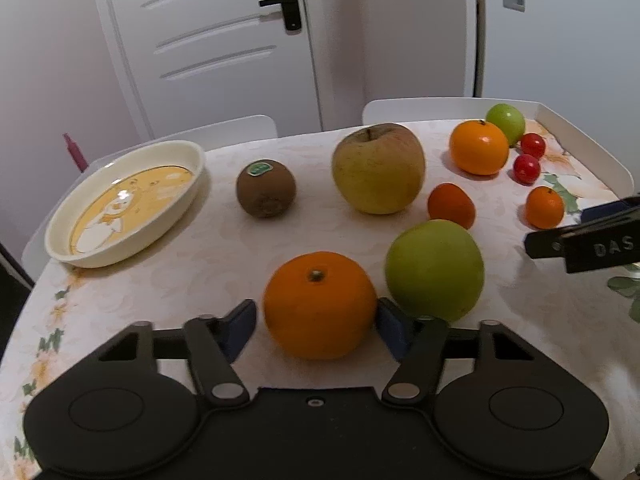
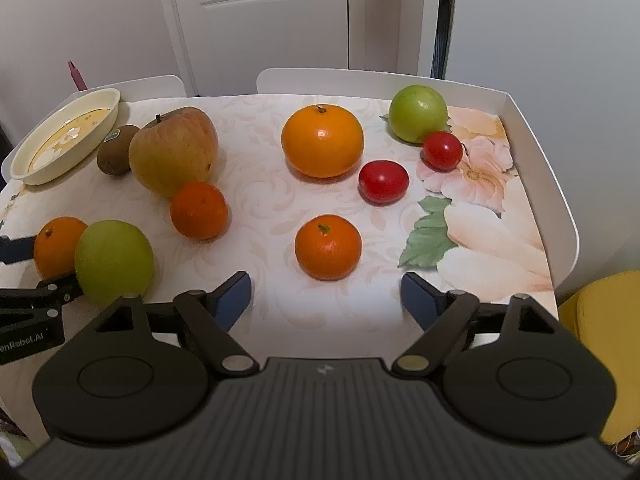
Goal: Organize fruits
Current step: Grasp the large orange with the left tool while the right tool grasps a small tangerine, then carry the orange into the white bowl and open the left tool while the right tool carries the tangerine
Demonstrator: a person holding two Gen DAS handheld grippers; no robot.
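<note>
In the left wrist view my left gripper (image 1: 316, 326) is open around a large orange (image 1: 319, 305) on the table; its right finger is close against the fruit, the left one stands off a little. A green apple (image 1: 435, 269) sits right beside it. Further back are a kiwi (image 1: 266, 188), a yellow apple (image 1: 378, 168) and a cream oval dish (image 1: 124, 204), empty. My right gripper (image 2: 326, 294) is open and empty, just short of a small mandarin (image 2: 328, 247). Beyond it lie another orange (image 2: 322, 141), two red tomatoes (image 2: 383, 182), and a green apple (image 2: 418, 113).
A darker mandarin (image 2: 199, 210) lies mid-table. The table has a flowered cloth and a raised white rim (image 2: 560, 200) on the right. White chair backs (image 1: 440, 106) and a door stand behind. A yellow seat (image 2: 600, 340) is at the right.
</note>
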